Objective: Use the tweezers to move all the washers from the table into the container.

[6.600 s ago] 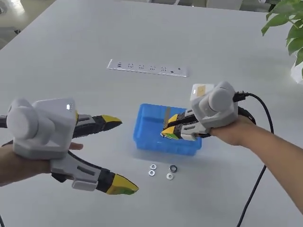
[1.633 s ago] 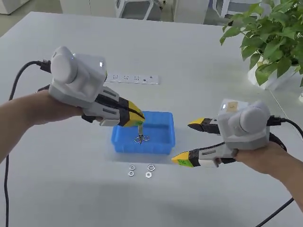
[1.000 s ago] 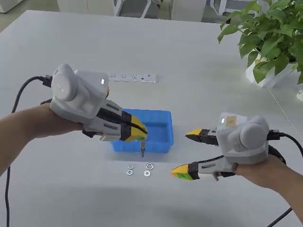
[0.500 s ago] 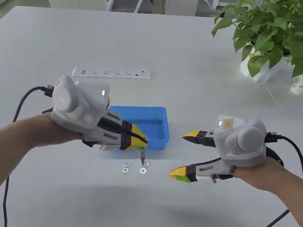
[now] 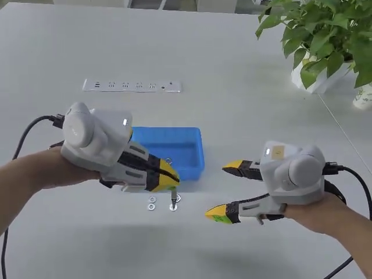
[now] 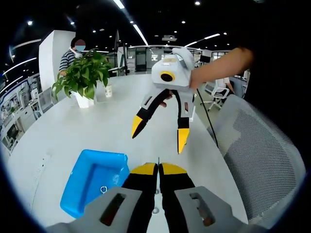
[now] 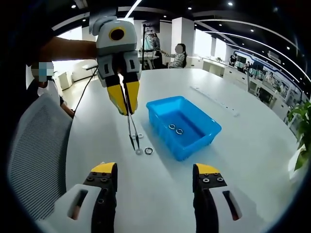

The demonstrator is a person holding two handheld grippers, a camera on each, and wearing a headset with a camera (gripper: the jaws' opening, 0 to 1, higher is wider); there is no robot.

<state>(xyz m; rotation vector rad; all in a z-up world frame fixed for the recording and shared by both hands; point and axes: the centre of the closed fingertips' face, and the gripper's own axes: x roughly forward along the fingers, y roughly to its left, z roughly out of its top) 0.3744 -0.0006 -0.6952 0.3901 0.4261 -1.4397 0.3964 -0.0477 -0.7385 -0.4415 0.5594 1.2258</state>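
Left claw (image 5: 170,178), clamped on tweezers (image 5: 173,200), moved off blue container (image 5: 196,165) down to washers (image 5: 151,203) at lower centre; next pick starting. Right claw (image 5: 216,192) apart, idle.

left gripper (image 5: 170,179) covering near-left corner of container (image 5: 189,145), tweezers (image 5: 173,201) mostly hiding beneath its jaws, plant (image 5: 317,35) running off the top edge

Left gripper (image 5: 172,178) moved off the container (image 5: 200,152), tweezers (image 5: 173,201) lowered to the washers (image 5: 151,203) (tips among them).
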